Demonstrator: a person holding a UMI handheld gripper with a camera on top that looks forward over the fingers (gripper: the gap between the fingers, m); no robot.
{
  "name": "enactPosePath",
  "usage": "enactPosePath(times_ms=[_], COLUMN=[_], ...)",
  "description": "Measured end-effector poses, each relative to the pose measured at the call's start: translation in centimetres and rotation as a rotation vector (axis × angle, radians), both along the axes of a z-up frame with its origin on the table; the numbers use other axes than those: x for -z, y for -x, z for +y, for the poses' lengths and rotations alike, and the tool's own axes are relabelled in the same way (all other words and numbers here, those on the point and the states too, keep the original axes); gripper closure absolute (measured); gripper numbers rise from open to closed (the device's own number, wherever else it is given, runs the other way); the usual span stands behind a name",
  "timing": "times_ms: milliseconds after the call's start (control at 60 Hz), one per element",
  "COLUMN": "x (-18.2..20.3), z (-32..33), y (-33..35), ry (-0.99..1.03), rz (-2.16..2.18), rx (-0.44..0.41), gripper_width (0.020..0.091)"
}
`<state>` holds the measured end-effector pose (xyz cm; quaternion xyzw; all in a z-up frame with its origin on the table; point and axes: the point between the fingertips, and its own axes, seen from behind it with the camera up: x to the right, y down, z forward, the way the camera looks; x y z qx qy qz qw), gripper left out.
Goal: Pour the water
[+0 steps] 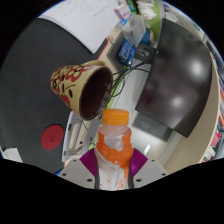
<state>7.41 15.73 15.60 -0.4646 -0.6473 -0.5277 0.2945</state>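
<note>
Though tilted, bottle between tongs

My gripper has two pale grey fingers, left and right, near me. Each inner face carries a purple pad. Black edging under the fingers.

A dark round table spreads out beyond the claw, with a red disc lying on it off to one side. Farther ahead stands a dark monitor, cluttered items behind it.
</note>
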Motion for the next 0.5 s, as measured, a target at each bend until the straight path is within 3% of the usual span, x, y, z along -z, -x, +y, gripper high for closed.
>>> enactPosePath(times_ms=[233, 350, 500], x=[1.7, 1.3, -2.5], z=[0.2, -0.6, -2.6], y=[0.5, 1.4, 1.6], ry=[0.032, 0.055, 0.0], rz=[-0.035, 0.183, 0.767], rx=[-0.009, -0.007, 0.117], gripper_width=[0.0722, 0.072, 0.0721])
